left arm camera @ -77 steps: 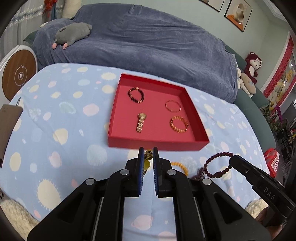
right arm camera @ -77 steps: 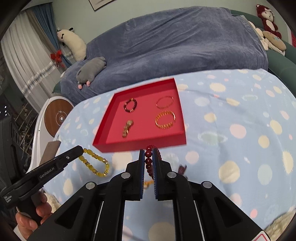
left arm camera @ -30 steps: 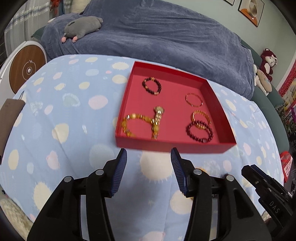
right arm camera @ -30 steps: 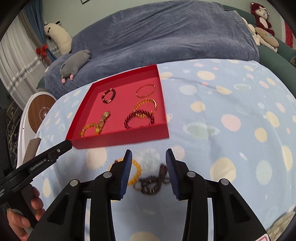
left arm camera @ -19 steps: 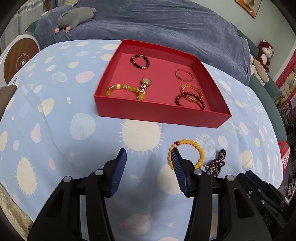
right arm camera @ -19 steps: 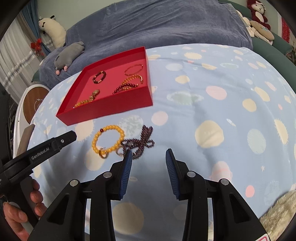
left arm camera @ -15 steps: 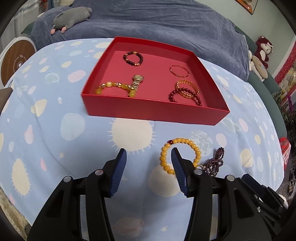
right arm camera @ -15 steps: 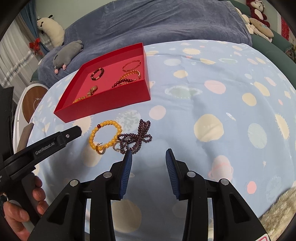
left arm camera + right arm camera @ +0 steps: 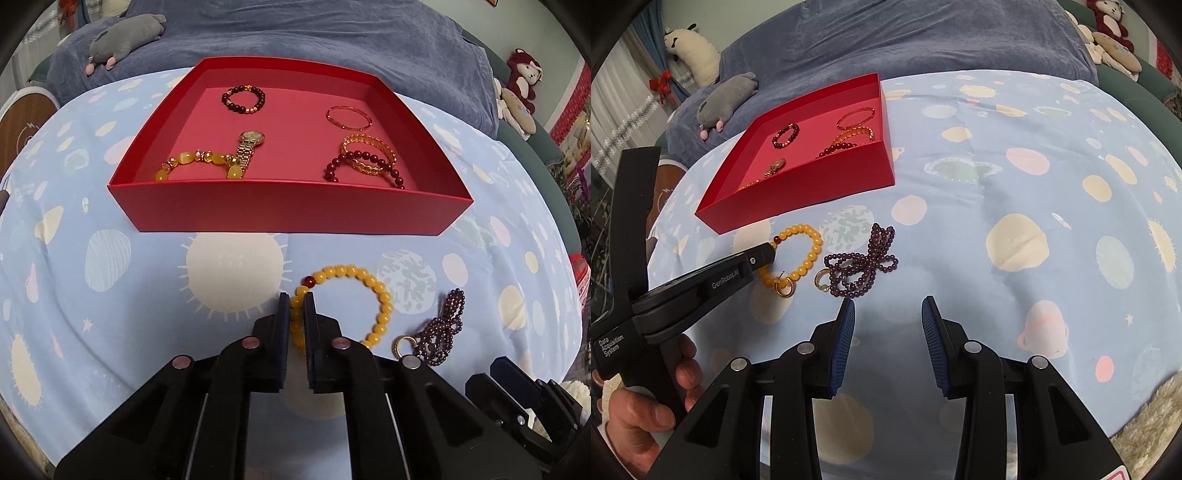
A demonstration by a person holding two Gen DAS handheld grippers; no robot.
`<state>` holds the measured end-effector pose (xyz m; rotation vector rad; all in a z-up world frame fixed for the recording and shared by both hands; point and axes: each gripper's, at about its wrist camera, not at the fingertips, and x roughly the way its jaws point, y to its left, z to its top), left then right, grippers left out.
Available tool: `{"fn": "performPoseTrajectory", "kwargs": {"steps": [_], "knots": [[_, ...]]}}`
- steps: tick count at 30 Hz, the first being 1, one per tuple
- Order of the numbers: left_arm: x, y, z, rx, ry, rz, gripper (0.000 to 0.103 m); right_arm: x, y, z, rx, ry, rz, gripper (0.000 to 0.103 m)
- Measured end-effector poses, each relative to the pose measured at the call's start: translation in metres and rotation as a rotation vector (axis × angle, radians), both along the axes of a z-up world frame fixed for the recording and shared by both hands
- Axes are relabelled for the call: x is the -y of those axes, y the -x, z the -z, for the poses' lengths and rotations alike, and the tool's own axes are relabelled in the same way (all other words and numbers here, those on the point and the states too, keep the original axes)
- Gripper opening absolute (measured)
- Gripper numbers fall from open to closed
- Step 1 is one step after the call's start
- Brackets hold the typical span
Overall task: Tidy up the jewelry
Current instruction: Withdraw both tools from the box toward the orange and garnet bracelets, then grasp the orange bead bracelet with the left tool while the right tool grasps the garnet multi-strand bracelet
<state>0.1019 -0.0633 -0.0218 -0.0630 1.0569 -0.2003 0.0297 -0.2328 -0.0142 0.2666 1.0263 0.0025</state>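
Observation:
A yellow bead bracelet (image 9: 382,302) lies on the spotted blue cloth in front of the red tray (image 9: 288,206). My left gripper (image 9: 297,299) is down on its left side, jaws closing, pads pressing on the beads; the right wrist view shows its tip (image 9: 772,251) on the bracelet (image 9: 812,251). A purple bead strand (image 9: 864,262) lies tangled to the right, with small gold rings (image 9: 785,288) beside it. My right gripper (image 9: 888,306) hovers open just short of the strand, nothing between its fingers. The tray holds a watch (image 9: 251,142) and several bracelets.
A sofa under a blue blanket (image 9: 295,33) runs behind the table, with a grey plush toy (image 9: 125,37) and more stuffed toys (image 9: 517,92) on it. A person's hand (image 9: 646,406) grips the left tool's handle. A fluffy rug edge (image 9: 1145,424) shows at bottom right.
My left gripper came down and forward onto the yellow bracelet and its jaws closed on the beads. The right gripper sank a little toward the purple strand and stayed open.

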Motion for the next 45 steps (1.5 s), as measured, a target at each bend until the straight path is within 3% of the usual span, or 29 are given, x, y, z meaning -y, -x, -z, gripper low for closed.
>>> {"fn": "performPoseTrajectory", "kwargs": {"steps": [11, 25, 31, 33, 35, 45], "knots": [[-0.051, 0.018, 0.001, -0.010, 0.036, -0.115, 0.007, -0.001, -0.007, 0.002, -0.007, -0.034, 0.002, 0.037], [-0.055, 0.023, 0.002, 0.005, 0.042, -0.121, 0.008, -0.010, -0.043, 0.010, -0.017, -0.013, 0.003, 0.037], [-0.057, 0.023, 0.002, 0.008, 0.050, -0.121, 0.008, -0.011, -0.049, 0.016, -0.021, -0.004, -0.003, 0.030], [-0.057, 0.023, 0.003, 0.009, 0.049, -0.121, 0.008, -0.010, -0.049, 0.017, -0.021, -0.017, -0.008, 0.017], [-0.057, 0.023, 0.003, 0.008, 0.050, -0.122, 0.008, -0.010, -0.048, 0.016, -0.019, -0.021, -0.016, 0.012], [-0.058, 0.023, 0.002, -0.003, 0.054, -0.123, 0.008, -0.011, -0.036, 0.007, -0.002, -0.049, -0.014, 0.007]]}}
